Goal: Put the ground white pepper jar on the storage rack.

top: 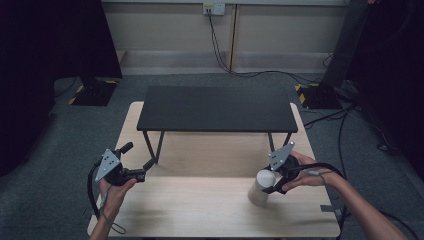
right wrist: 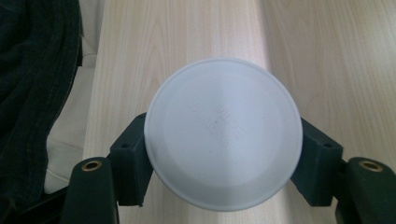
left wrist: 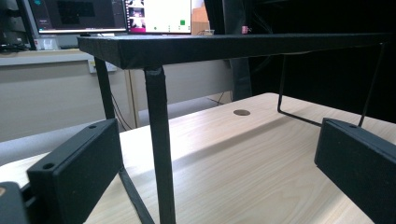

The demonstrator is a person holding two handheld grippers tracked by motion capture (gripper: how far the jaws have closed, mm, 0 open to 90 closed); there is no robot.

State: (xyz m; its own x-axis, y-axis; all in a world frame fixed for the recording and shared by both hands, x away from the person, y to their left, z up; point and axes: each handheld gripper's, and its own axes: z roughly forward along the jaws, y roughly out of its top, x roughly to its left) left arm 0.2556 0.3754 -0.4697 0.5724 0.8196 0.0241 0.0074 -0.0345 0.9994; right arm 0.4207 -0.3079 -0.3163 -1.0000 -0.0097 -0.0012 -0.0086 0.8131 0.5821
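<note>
A light wooden table (top: 200,200) fills the middle of the scene, set on grey carpet (top: 60,165). Across its far half stands a flat black shelf on thin black metal legs (top: 217,108), spanning nearly the full width of the table and leaving a low gap beneath. In the left gripper view one of those legs rises straight ahead of the jaws, close in front of them, with a small round brown mark (left wrist: 241,112) on the tabletop beyond it. Monitors (left wrist: 112,16) sit on a desk farther back. Black cables (top: 325,120) trail over the floor to the right of the table.

A white cylindrical container with a round white lid (top: 262,186) stands upright on the near right part of the table, in front of the shelf. The right gripper (top: 274,186) has its two black jaws closed against opposite sides of this container, just under the lid, gripping it from the right. The left gripper (top: 137,161) is held above the table's near left edge, pointing at the shelf's left legs, its jaws spread wide with nothing between them.
</note>
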